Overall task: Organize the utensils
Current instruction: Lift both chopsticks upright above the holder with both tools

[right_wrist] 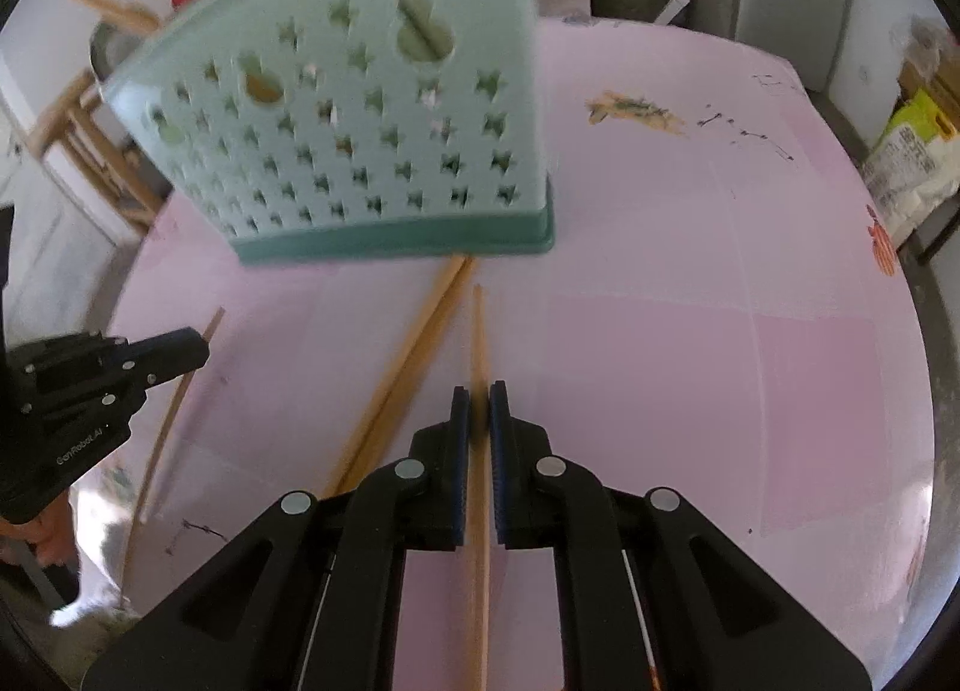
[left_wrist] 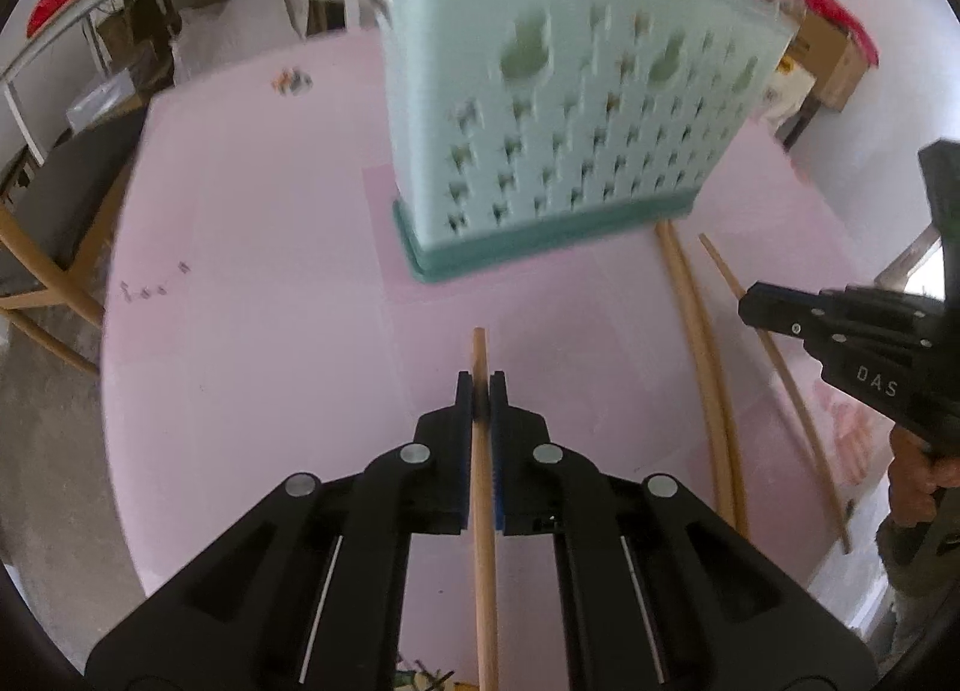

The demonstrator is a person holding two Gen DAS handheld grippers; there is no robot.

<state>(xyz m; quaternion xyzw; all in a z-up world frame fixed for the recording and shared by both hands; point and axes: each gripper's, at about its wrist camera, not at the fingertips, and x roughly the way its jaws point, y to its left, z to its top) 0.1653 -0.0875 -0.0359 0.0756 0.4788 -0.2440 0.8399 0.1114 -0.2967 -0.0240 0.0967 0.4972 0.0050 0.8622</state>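
A mint-green perforated utensil holder stands on the pink table, with utensils inside; it also shows in the right wrist view. My left gripper is shut on a wooden chopstick, held above the table in front of the holder. My right gripper is shut on another wooden chopstick, right of the left one. Two chopsticks lie together on the table between the grippers. The right gripper shows in the left wrist view, and the left gripper in the right wrist view.
The pink table is round, with small marks and a food stain. Wooden chairs stand at its edge. Bags and boxes sit on the floor beyond the table.
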